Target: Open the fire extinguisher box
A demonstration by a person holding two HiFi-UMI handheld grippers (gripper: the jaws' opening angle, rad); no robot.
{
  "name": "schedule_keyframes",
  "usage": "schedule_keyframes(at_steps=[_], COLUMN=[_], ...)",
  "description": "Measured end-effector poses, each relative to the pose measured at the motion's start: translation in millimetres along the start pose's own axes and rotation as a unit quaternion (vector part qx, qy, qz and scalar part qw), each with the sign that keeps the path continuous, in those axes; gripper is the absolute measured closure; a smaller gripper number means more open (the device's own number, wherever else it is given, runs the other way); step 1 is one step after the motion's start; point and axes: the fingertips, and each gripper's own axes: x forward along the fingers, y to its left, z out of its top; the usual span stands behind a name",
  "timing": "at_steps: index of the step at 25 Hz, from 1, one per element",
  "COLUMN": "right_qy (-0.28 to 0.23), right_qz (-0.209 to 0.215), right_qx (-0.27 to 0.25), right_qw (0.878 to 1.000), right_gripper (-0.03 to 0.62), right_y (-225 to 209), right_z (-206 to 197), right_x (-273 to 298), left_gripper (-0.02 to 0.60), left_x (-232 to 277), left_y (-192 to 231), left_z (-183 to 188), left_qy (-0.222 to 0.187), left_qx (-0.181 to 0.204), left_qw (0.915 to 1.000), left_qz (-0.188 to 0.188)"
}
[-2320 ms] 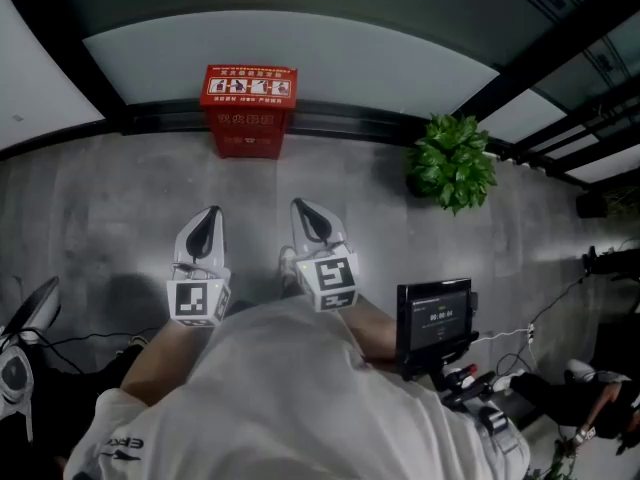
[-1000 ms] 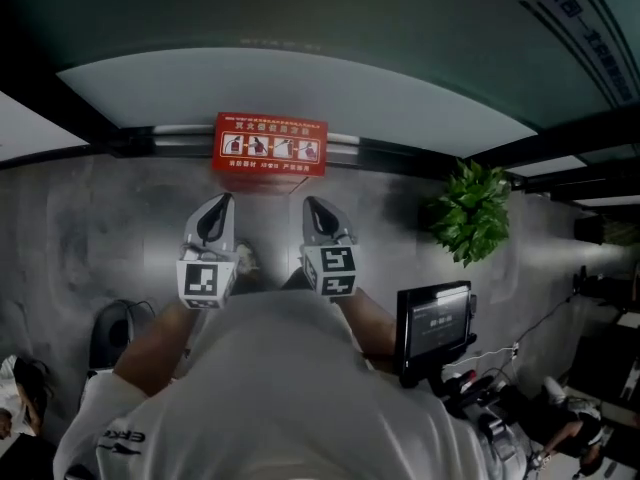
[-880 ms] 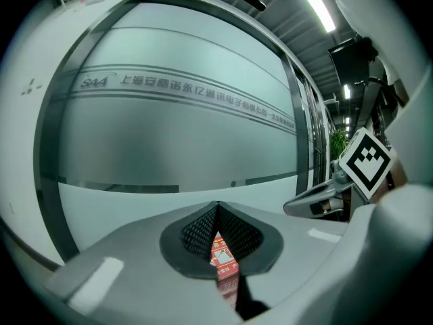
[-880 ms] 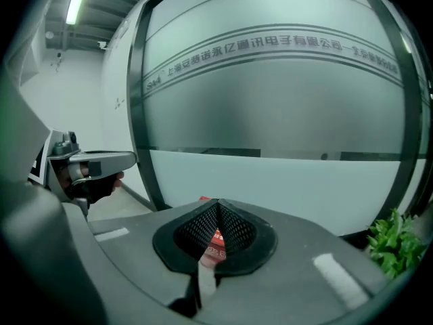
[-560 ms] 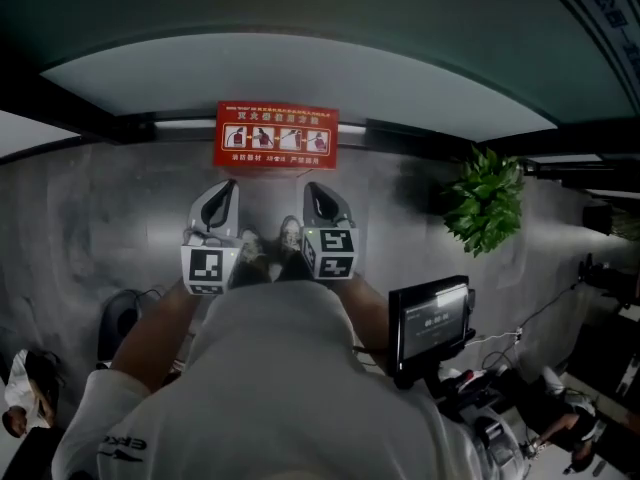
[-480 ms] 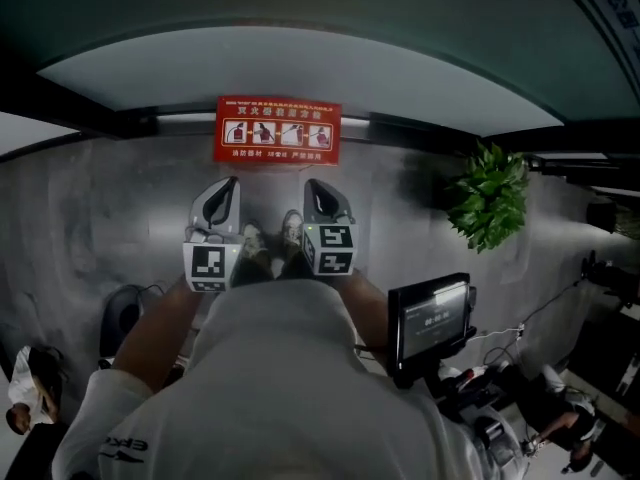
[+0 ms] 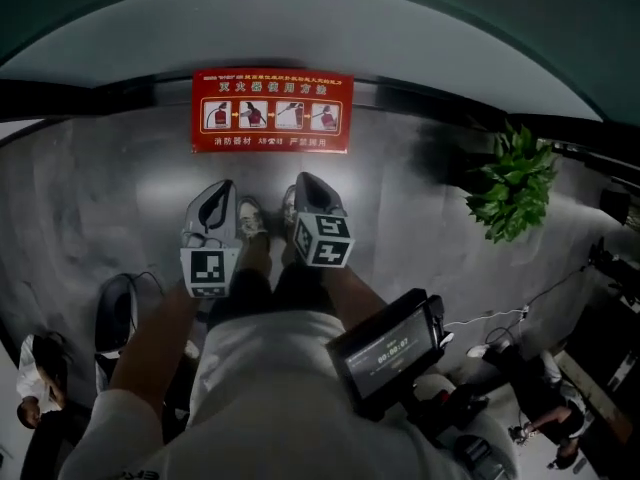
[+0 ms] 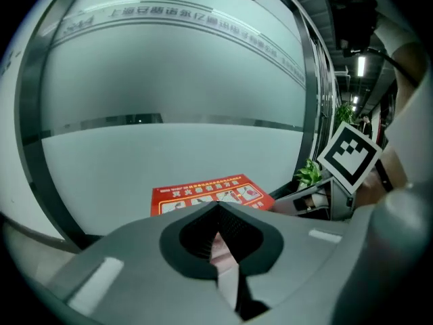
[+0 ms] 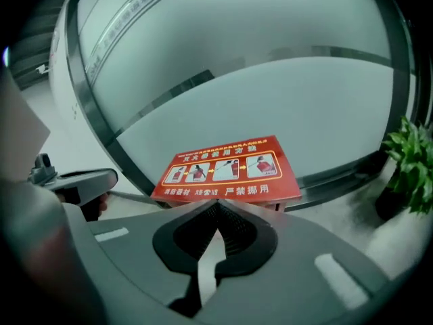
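Observation:
The red fire extinguisher box (image 7: 272,110) stands on the grey floor against the frosted glass wall. Its lid, printed with picture instructions, lies closed. Both grippers hang in front of me, short of the box and touching nothing. My left gripper (image 7: 221,187) points at the box's left half, jaws shut and empty. To its right, my right gripper (image 7: 300,180) is also shut and empty. The left gripper view shows the lid (image 8: 203,193) just past the closed jaw tips. In the right gripper view the box (image 9: 226,168) sits straight ahead beyond the shut jaws.
A potted green plant (image 7: 515,193) stands on the floor right of the box. A small screen (image 7: 385,353) is mounted at my chest. My shoes (image 7: 250,218) show between the grippers. A person (image 7: 35,378) and cables are at lower left.
I have come closer to the box, which now looks larger and nearer the gripper tips. Both grippers stayed shut and side by side.

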Motion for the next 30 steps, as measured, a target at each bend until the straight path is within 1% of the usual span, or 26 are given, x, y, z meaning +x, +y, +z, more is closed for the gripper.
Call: schedule_keyframes(at_steps=[4, 7, 10, 13, 16, 18, 20, 23, 26, 28, 29, 30], right_qy=[0.009, 0.018, 0.025, 0.03, 0.032, 0.022, 0.004, -0.021, -0.03, -0.039, -0.042, -0.042], right_qz=[0.005, 0.01, 0.015, 0.026, 0.062, 0.087, 0.11, 0.137, 0.161, 0.184, 0.191, 0.191], right_qx=[0.046, 0.067, 0.072, 0.054, 0.049, 0.062, 0.09, 0.143, 0.191, 0.214, 0.22, 0.224], right_qw=[0.999, 0.998, 0.997, 0.998, 0.996, 0.994, 0.99, 0.98, 0.968, 0.958, 0.956, 0.955], right_gripper=[0.58, 0.58, 0.58, 0.577, 0.459, 0.421, 0.395, 0.365, 0.375, 0.359, 0.342, 0.338], right_y=[-14.0, -17.3, -18.9, -15.2, -4.6, 1.0, 5.5, 11.4, 16.4, 22.1, 23.9, 24.3], right_z=[-30.5, -52.0, -65.5, -68.2, -67.3, -60.2, -48.6, -34.4, -32.2, -28.4, -26.5, -25.3], right_x=[38.1, 60.0, 77.1, 86.9, 93.9, 97.2, 100.1, 104.2, 104.3, 101.4, 101.1, 102.0], left_gripper=[0.58, 0.58, 0.58, 0.58, 0.58, 0.58, 0.58, 0.58, 0.58, 0.58, 0.58, 0.579], left_x=[21.2, 29.0, 34.8, 37.9, 38.9, 39.6, 39.9, 39.5, 39.5, 39.8, 40.4, 41.1], left_y=[0.7, 2.9, 5.5, 8.0, 9.5, 9.1, 8.8, 9.0, 9.6, 10.4, 11.1, 12.0], left_z=[-42.2, -65.0, -82.4, -90.3, -95.9, -97.4, -96.7, -97.3, -98.1, -97.7, -97.3, -97.0], left_qy=[0.024, 0.036, 0.047, 0.047, 0.05, 0.053, 0.052, 0.054, 0.052, 0.051, 0.051, 0.051], left_qx=[-0.012, -0.015, -0.011, -0.013, -0.014, -0.016, -0.015, -0.013, -0.012, -0.013, -0.014, -0.014], left_qw=[0.9996, 0.9992, 0.9988, 0.9988, 0.9986, 0.9985, 0.9986, 0.9985, 0.9986, 0.9986, 0.9986, 0.9986], left_qz=[-0.001, -0.002, -0.002, 0.0, 0.002, 0.003, 0.003, 0.002, 0.002, 0.002, 0.002, 0.002])
